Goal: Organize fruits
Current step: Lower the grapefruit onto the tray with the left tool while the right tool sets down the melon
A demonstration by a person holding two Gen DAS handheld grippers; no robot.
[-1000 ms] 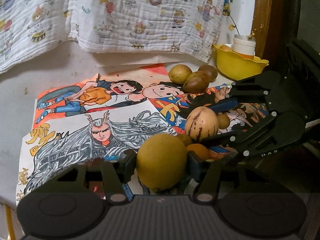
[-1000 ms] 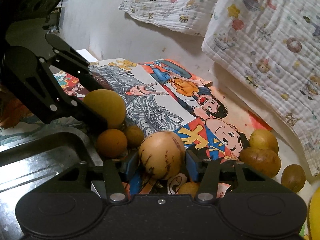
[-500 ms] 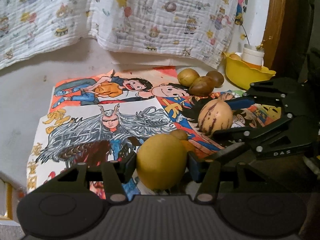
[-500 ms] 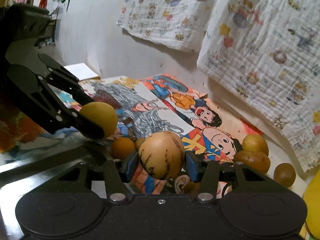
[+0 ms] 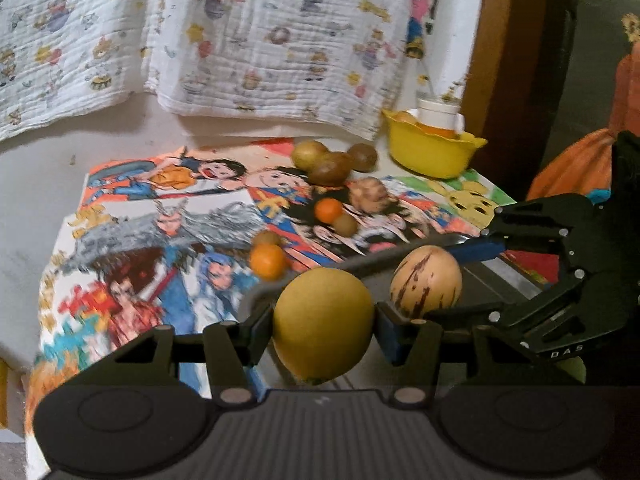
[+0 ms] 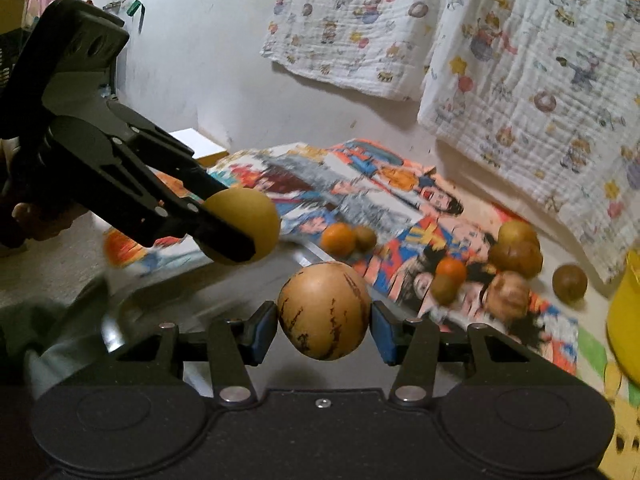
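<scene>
A metal tray (image 6: 168,304) lies low in both frames, seemingly the sorting spot. Over it, the left gripper (image 5: 324,322) is clamped on a yellow fruit (image 5: 323,322) at lower centre; the right gripper (image 6: 324,316) is clamped on a striped fruit (image 6: 324,316). Small oranges (image 5: 267,261) wait on the poster (image 5: 160,216).

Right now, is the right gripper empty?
No, the right gripper is clamped on a tan fruit with dark streaks, pads pressing both sides.

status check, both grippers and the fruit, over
Left gripper shut on yellow fruit. Right gripper shut on striped fruit. Metal tray below, unobstructed.
</scene>
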